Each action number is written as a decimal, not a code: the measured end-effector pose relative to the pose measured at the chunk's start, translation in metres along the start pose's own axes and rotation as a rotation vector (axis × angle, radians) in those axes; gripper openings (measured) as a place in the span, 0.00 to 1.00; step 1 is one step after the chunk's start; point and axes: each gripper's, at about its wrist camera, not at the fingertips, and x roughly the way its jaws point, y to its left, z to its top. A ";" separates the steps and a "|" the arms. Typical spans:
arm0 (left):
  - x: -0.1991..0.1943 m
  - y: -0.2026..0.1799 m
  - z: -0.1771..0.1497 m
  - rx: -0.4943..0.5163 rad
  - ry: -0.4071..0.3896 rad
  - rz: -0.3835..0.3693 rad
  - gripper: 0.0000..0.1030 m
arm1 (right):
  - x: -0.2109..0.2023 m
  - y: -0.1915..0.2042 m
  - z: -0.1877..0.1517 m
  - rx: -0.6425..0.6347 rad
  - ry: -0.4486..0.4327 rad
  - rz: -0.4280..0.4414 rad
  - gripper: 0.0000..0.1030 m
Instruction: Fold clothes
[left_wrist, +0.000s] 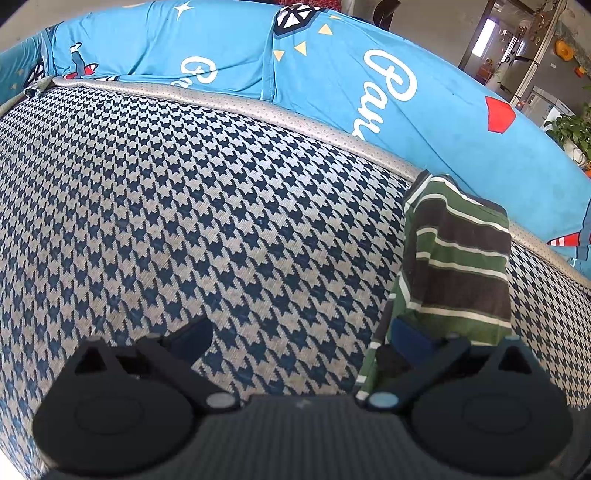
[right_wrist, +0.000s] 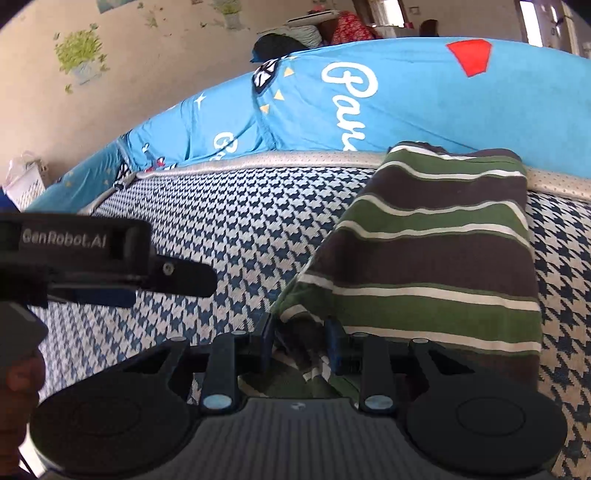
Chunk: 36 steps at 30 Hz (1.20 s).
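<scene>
My right gripper angles down with narrow jaws around a bunched edge of the striped garment on the houndstooth cushion; whether they pinch it I cannot tell. My left gripper gapes wide, tilted steeply down beside it.

1. The left gripper has a black body, white "GenRobot.AI" lettering and one small screw.
2. The right gripper has blue pads, black linkage arms, silver pivot pins and round black discs.
</scene>
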 end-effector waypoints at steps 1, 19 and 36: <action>0.000 0.000 0.000 0.000 0.001 0.001 1.00 | 0.002 0.003 -0.002 -0.023 -0.004 -0.012 0.35; 0.006 -0.028 -0.032 0.171 0.045 0.056 1.00 | -0.075 -0.012 -0.013 0.126 -0.020 -0.084 0.49; -0.018 -0.035 -0.101 0.223 0.051 0.063 1.00 | -0.166 -0.061 -0.059 0.351 -0.067 -0.276 0.55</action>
